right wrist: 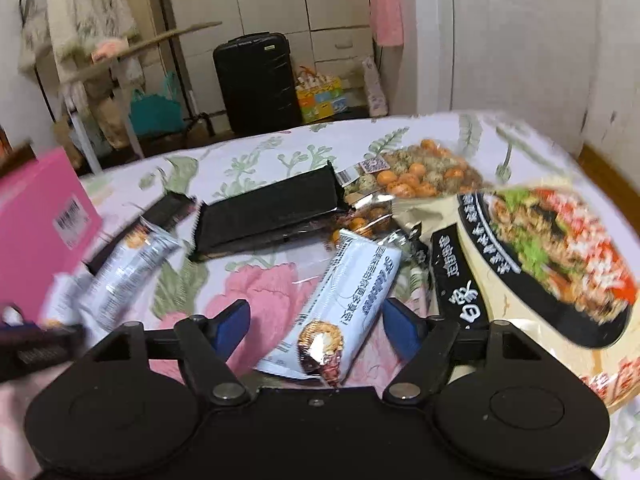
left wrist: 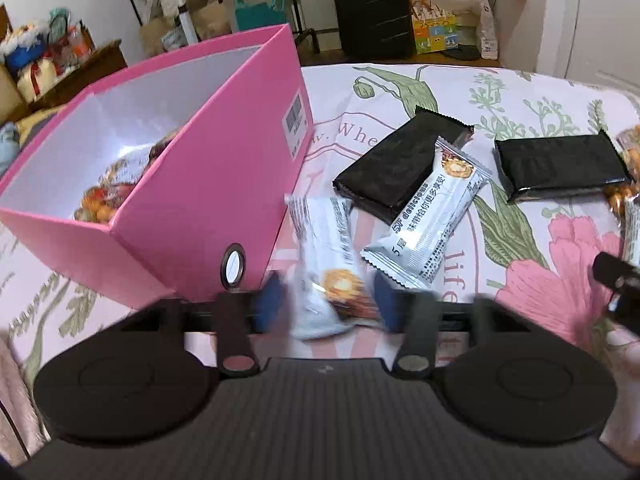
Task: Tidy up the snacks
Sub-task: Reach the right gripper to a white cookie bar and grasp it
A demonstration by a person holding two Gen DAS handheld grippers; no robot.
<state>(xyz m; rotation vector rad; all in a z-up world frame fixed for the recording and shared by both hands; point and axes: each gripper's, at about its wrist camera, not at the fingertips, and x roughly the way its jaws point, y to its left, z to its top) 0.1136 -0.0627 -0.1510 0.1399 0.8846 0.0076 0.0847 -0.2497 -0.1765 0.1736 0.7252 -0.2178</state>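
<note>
The left gripper is clenched on a white bar, its blue pads pressing the wrapper's lower part from both sides while the bar's far end points toward twelve o'clock. Just beside it, at one o'clock, a second white bar lies on the floral cloth, its upper end resting on a black pack. Another black pack lies at two o'clock, apart from the first. The pink box stands open at ten o'clock from the gripper, with a few snacks showing at its bottom. In the right wrist view, the right gripper is released: its blue pads stand on either side of a third white bar without touching it, and the bar lies on the cloth, running toward one o'clock. A nut bag sits at twelve to one o'clock beyond it, and a big noodle pack fills the two o'clock side. The left gripper's edge appears blurred at nine o'clock in that view. Across the room stands a black suitcase.
</note>
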